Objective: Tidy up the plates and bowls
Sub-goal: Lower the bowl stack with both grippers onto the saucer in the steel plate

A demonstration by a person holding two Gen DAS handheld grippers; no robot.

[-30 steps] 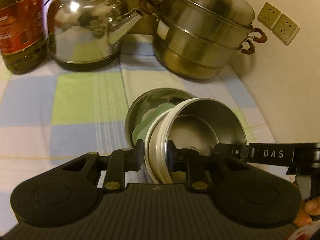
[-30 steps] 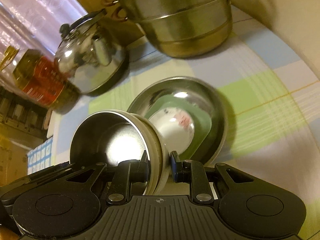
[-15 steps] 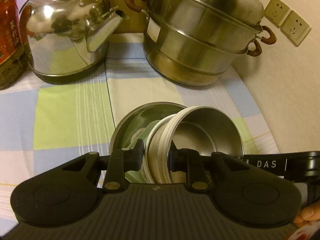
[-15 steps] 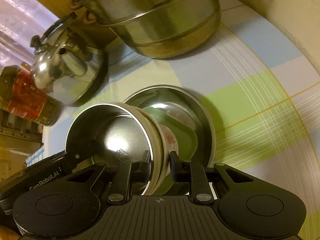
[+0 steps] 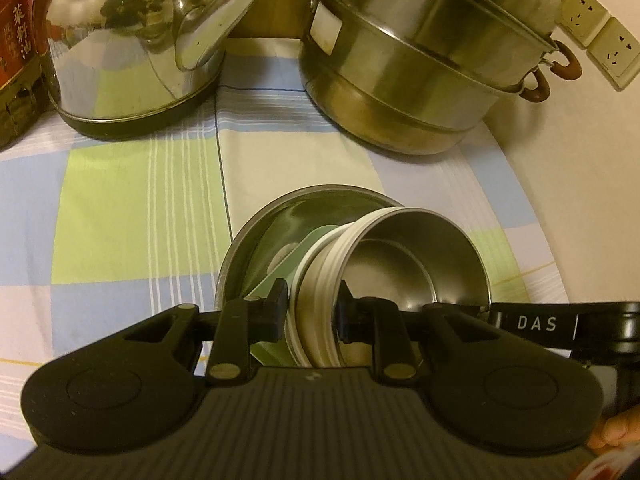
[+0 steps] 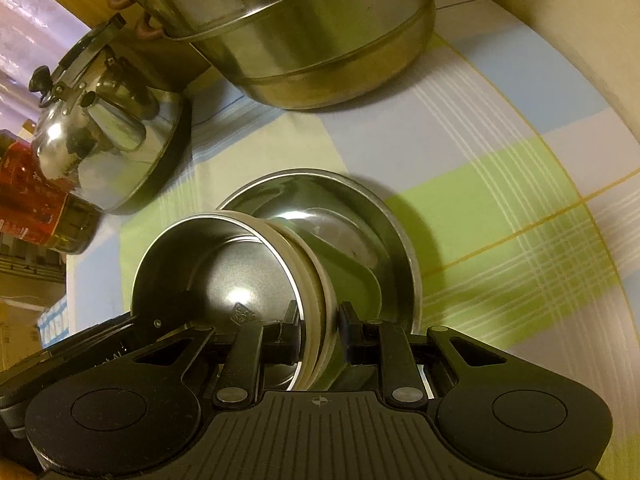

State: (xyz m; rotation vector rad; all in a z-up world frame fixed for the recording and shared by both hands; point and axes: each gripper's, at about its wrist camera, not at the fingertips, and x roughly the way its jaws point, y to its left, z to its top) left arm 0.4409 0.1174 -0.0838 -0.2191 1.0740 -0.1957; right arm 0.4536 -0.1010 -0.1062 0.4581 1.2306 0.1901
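A steel-lined bowl with a cream outer wall is held between both grippers, just above a green square plate. That plate lies in a wide steel plate on the checked cloth. My left gripper is shut on the bowl's near rim. My right gripper is shut on the opposite rim. Each gripper's body shows in the other's view. The green plate's centre is mostly hidden by the bowl.
A steel kettle stands at the back left, a stacked steel steamer pot at the back right. An oil bottle is at the far left. The wall with sockets is on the right.
Both grippers have carried the bowl forward and down over the stacked plates. The small white dish seen earlier on the green plate is now hidden under the bowl.
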